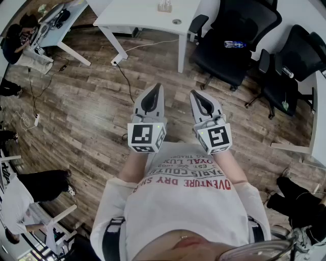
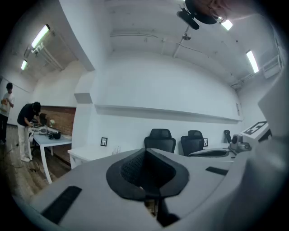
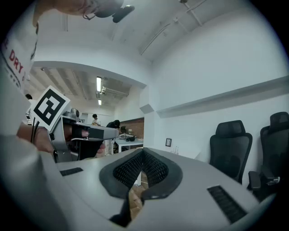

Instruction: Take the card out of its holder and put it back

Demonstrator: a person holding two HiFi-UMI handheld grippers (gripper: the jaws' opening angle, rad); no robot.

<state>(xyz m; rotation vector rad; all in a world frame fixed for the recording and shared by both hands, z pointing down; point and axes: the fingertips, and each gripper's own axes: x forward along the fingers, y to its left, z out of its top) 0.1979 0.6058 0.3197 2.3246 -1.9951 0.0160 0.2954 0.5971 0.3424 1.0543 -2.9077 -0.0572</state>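
Closest to us is our own white shirt, and just past it we hold both tools side by side and level, aimed at the white desk. We are well short of that desk, with a stretch of wooden floor in between. We can make out neither the card nor its holder for certain. A small pale object stands at the desk's far edge, too small for us to name or to tell which way its long side runs; if that is the holder, it lies straight ahead of us. By our reckoning it sits a little more in line with the left gripper than with the right gripper, though both are equally far from the desk. The left gripper's own view shows its dark pads pressed together with nothing between them. The right gripper's jaws are likewise closed on themselves and empty. We judge that the coming move is a walk up to the desk, and the jaws must part before either can take anything.
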